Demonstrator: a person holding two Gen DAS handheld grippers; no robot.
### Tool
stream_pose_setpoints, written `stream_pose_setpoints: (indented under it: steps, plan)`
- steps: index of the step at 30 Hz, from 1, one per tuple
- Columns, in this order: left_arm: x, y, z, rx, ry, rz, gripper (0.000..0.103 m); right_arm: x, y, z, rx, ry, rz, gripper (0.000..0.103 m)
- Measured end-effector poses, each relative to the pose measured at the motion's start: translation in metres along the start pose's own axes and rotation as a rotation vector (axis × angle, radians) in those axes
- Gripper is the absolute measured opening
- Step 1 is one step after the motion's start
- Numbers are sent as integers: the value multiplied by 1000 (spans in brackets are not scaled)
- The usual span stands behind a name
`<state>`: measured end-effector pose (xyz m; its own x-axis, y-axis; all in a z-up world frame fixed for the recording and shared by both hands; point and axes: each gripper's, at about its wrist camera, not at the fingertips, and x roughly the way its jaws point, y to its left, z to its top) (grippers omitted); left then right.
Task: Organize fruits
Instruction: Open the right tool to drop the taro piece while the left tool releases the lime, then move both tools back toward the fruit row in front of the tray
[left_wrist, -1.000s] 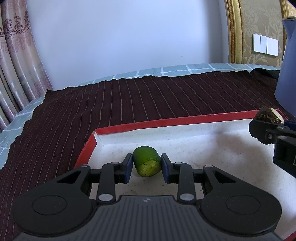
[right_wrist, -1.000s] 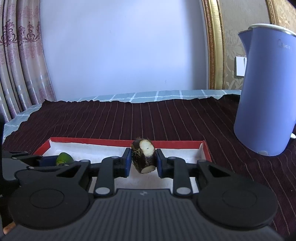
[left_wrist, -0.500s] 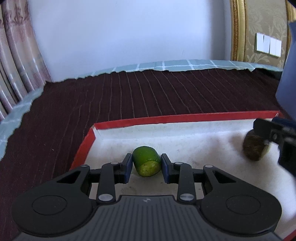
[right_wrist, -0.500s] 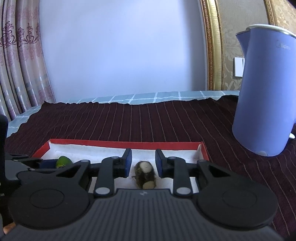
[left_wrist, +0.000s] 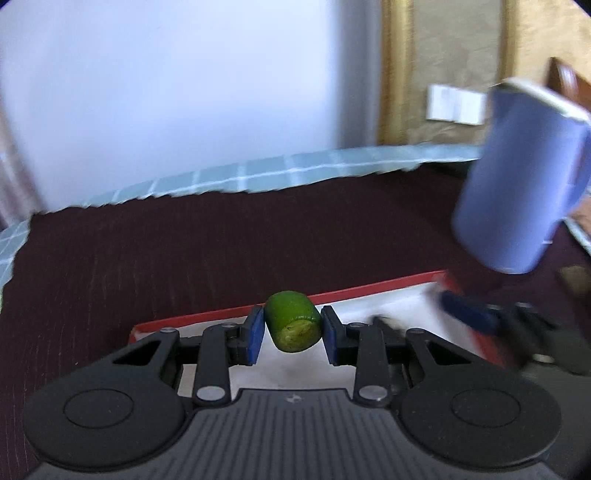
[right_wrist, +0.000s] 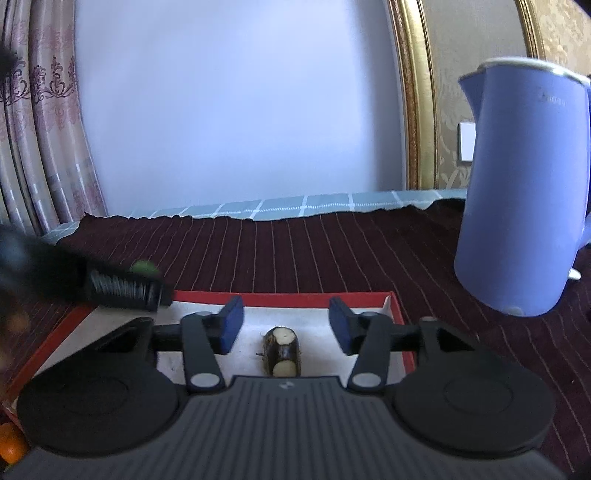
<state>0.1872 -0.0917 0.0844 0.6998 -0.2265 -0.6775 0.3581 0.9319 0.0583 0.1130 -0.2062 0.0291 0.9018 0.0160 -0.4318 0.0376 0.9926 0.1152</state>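
Note:
My left gripper is shut on a green fruit chunk with a pale cut face, held in the air over the far rim of the red tray. The right wrist view shows that gripper as a dark blur at the tray's left, the green chunk at its tip. The jaws of my right gripper are opening. A brown, rough-skinned chunk with white cut ends lies loose on the white floor of the tray below the gap, touching neither blue pad.
A tall blue kettle stands on the dark striped cloth just right of the tray. An orange fruit peeks in at the lower left corner. A checked cloth edge and a wall lie beyond.
The right gripper let the brown chunk drop onto the tray floor and spread its jaws. The left gripper rose with the green chunk, off the tray floor.

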Motion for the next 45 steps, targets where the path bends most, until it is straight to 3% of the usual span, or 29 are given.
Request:
stream_pose_setpoints:
  steps: [6,7,9,14,15,18,19,25,30,35,40,45]
  plan:
    - [-40,0,13,-2,7,-110,32,-7,-4,1,20,-33,-14,84]
    - [-50,1,16,-6,-9,-128,32,-9,-5,1,24,-47,-16,95]
    - [-66,-1,21,7,-60,-149,32,-12,-3,1,17,-64,-14,103]
    - [-96,-20,0,138,-190,-85,32,-12,8,-2,-39,-42,-19,103]
    - [-97,-22,-10,155,-216,-52,37,-14,8,-4,-38,-35,-15,103]
    - [-95,-18,-34,140,-263,21,68,-15,1,-5,3,-25,15,103]
    - [-92,-14,-39,130,-278,34,71,-16,-2,-6,25,-21,26,103]
    - [-91,4,-88,115,-325,162,71,-23,-12,-12,98,3,-28,103]
    - [-94,32,-123,6,-315,172,71,-61,-17,-22,90,-61,20,103]
    - [-103,36,-151,-1,-336,188,71,-97,-7,-44,6,-76,4,103]
    - [-117,40,-183,-39,-365,167,84,-130,-1,-70,-71,-104,-63,103]
    - [-115,50,-209,-70,-315,144,84,-146,-6,-87,-79,-51,3,103]
